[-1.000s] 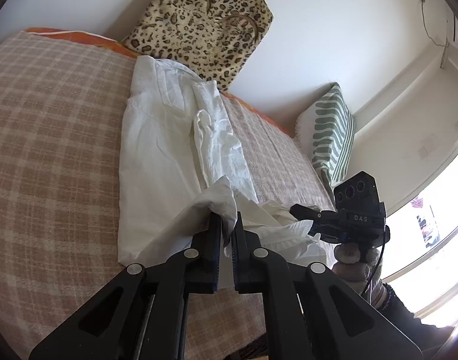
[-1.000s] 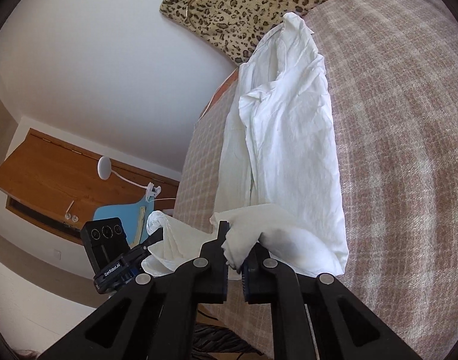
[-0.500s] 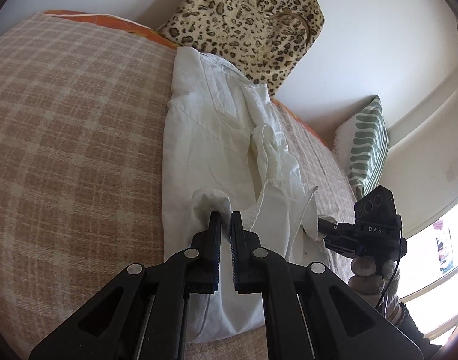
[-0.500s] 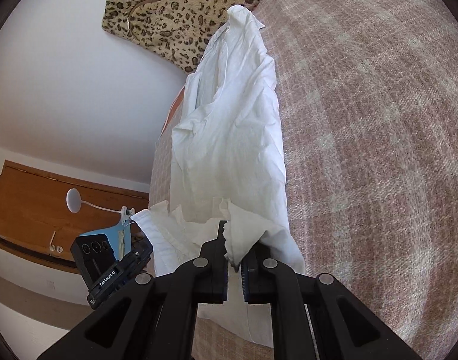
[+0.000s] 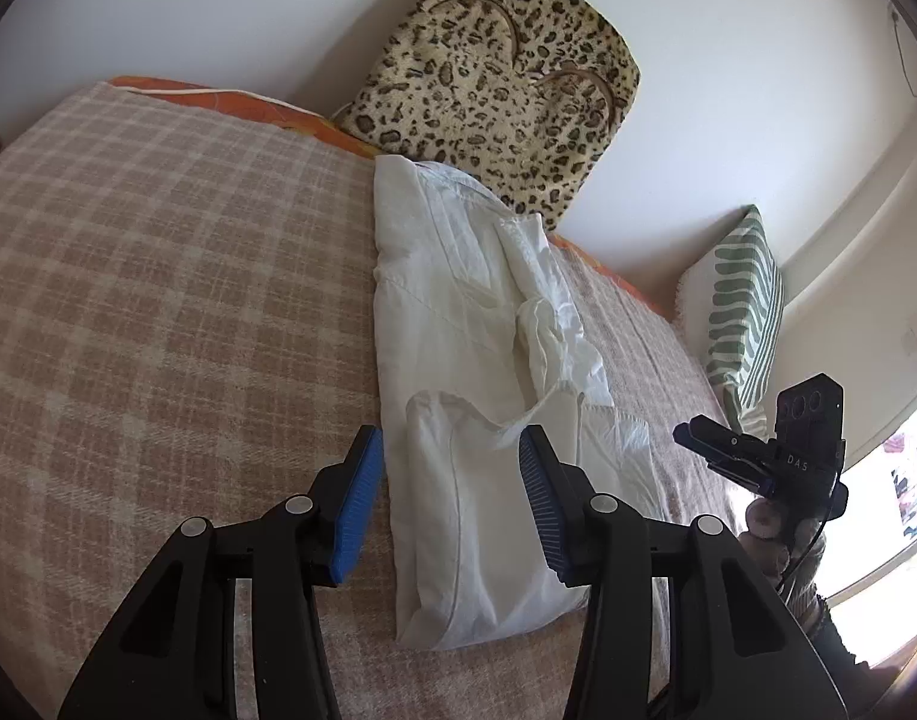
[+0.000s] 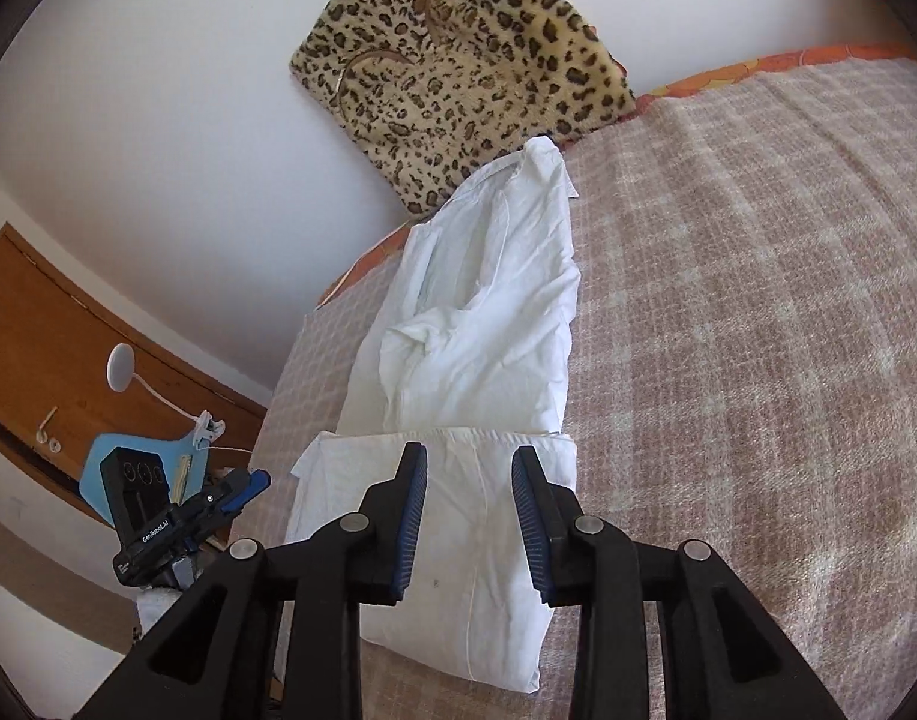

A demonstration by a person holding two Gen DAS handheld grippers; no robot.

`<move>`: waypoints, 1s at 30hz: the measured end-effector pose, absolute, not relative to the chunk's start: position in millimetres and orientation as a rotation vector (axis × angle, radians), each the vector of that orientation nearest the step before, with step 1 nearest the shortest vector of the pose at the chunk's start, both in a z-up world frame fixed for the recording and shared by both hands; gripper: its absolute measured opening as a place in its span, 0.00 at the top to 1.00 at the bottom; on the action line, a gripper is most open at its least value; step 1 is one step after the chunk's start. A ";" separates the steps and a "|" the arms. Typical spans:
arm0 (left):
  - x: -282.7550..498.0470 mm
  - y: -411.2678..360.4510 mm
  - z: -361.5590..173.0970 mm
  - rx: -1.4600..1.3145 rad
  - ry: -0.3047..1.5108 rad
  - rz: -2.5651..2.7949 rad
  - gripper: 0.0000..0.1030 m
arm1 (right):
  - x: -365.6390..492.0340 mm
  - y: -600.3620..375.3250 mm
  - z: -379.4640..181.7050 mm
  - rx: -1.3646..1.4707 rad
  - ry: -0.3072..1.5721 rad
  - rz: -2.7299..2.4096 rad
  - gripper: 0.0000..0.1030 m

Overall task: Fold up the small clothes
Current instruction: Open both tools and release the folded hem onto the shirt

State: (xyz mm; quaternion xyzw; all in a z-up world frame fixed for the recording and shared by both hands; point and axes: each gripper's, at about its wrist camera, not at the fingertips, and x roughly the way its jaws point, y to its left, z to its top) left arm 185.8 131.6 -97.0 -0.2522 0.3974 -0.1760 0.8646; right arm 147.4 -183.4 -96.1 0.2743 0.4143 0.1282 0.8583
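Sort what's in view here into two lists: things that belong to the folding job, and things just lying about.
Part of the job:
- white shirt, lying on the bed, bottom part folded up
- left hand-held gripper, jaws opening, nothing gripped
- right hand-held gripper, jaws opening, nothing gripped
- checked blanket, the work surface

Just lying about:
- leopard-print bag
- green striped cushion
- clip-on lamp

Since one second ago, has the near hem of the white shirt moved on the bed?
Yes. The hem was lifted in both grippers; now it lies folded up over the white shirt, nearer the leopard-print bag, and both grippers' jaws are opening, pads clear of the cloth.
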 end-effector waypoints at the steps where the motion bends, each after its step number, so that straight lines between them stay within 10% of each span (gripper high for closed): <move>1: 186.0 130.4 -102.7 -0.542 0.857 -0.381 0.56 | 147.4 -172.0 -92.7 0.528 0.864 0.297 0.69; 9: 175.3 119.6 -124.2 -0.562 0.931 -0.441 0.56 | 197.8 -83.2 -80.1 0.135 0.855 0.474 0.48; 17: 170.9 121.5 -127.4 -0.579 0.899 -0.488 0.89 | 247.1 -48.9 -110.6 0.085 0.972 0.599 0.47; 27: 171.9 118.1 -121.6 -0.516 0.870 -0.433 0.92 | 240.2 -46.8 -103.2 0.004 0.971 0.638 0.44; 28: 171.9 117.3 -120.2 -0.510 0.862 -0.429 0.92 | 241.6 -46.7 -104.5 -0.014 0.975 0.619 0.46; 30: 172.9 114.8 -117.1 -0.484 0.848 -0.409 0.92 | 244.8 -43.9 -111.3 -0.043 0.998 0.594 0.82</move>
